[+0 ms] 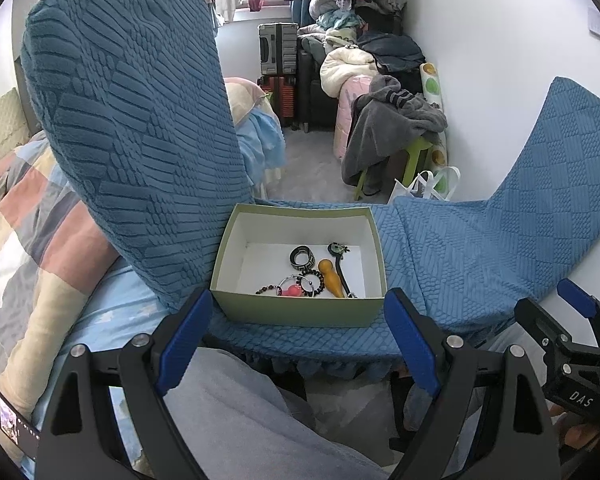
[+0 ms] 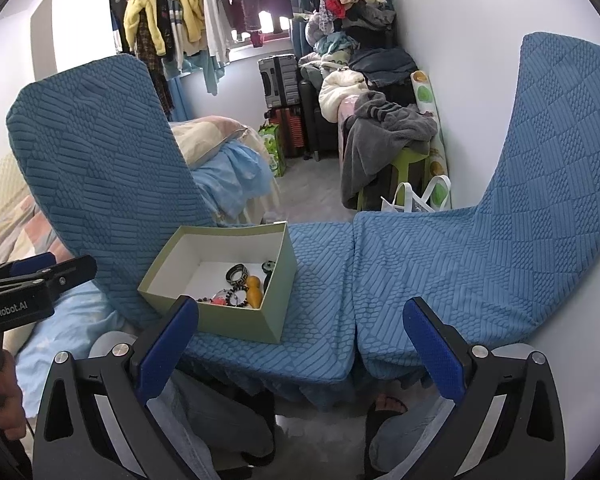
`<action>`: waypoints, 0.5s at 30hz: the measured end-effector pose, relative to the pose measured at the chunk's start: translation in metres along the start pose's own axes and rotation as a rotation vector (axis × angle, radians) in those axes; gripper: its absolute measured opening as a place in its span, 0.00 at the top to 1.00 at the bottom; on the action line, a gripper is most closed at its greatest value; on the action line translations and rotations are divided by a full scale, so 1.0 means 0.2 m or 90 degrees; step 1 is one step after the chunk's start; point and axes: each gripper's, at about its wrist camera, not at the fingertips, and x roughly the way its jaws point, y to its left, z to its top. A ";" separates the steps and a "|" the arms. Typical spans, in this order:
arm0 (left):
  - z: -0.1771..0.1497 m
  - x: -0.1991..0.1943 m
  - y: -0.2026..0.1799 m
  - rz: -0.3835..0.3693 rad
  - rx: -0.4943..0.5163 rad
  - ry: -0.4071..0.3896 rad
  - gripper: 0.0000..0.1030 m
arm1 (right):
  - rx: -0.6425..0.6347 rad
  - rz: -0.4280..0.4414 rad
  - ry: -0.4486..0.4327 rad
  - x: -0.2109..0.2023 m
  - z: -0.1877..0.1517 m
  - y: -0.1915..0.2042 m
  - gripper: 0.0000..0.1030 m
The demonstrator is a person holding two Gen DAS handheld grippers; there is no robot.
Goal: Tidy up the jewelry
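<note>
A pale green open box [image 1: 236, 236] stands on the blue textured seat [image 1: 452, 264]. In it lie a black patterned ring [image 1: 303, 257], an orange wooden piece [image 1: 331, 278], a dark hairpin [image 1: 338, 256], a pink bead [image 1: 291, 290] and a beaded bracelet [image 1: 315, 283]. My left gripper [image 1: 298, 344] is open and empty, just short of the box's near wall. The box also shows in the right wrist view [image 2: 274, 312], at the left of the seat [image 2: 420, 272]. My right gripper [image 2: 300, 344] is open and empty, in front of the seat edge and right of the box.
Two blue-covered chair backs rise at left [image 1: 132, 120] and right [image 1: 556, 184]. A bed with a patchwork quilt [image 1: 28, 216] is at the left. Piled clothes [image 1: 392, 132], suitcases [image 1: 278, 48] and a white bag [image 1: 424, 186] fill the far floor. The person's legs are below the seat.
</note>
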 end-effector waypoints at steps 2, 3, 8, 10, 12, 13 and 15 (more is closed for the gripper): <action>0.00 0.00 0.00 0.002 0.002 -0.001 0.15 | -0.002 -0.002 0.000 0.00 0.00 0.00 0.00; 0.00 -0.01 0.00 0.003 0.003 -0.003 0.15 | -0.004 -0.003 0.003 0.00 0.00 0.01 0.00; -0.01 0.00 0.01 0.002 -0.002 -0.001 0.15 | -0.016 -0.008 -0.006 -0.03 0.02 0.02 0.00; -0.01 0.00 0.02 0.002 -0.002 -0.001 0.15 | -0.014 -0.011 -0.005 -0.03 0.02 0.01 0.00; -0.01 0.00 0.02 0.003 -0.002 -0.002 0.15 | -0.015 -0.011 -0.003 -0.03 0.01 0.01 0.00; -0.01 0.00 0.02 0.003 -0.002 -0.002 0.15 | -0.016 -0.010 -0.002 -0.03 0.01 0.01 0.00; -0.02 0.00 0.02 0.004 -0.003 -0.001 0.15 | -0.019 -0.009 -0.002 -0.03 0.01 0.01 0.00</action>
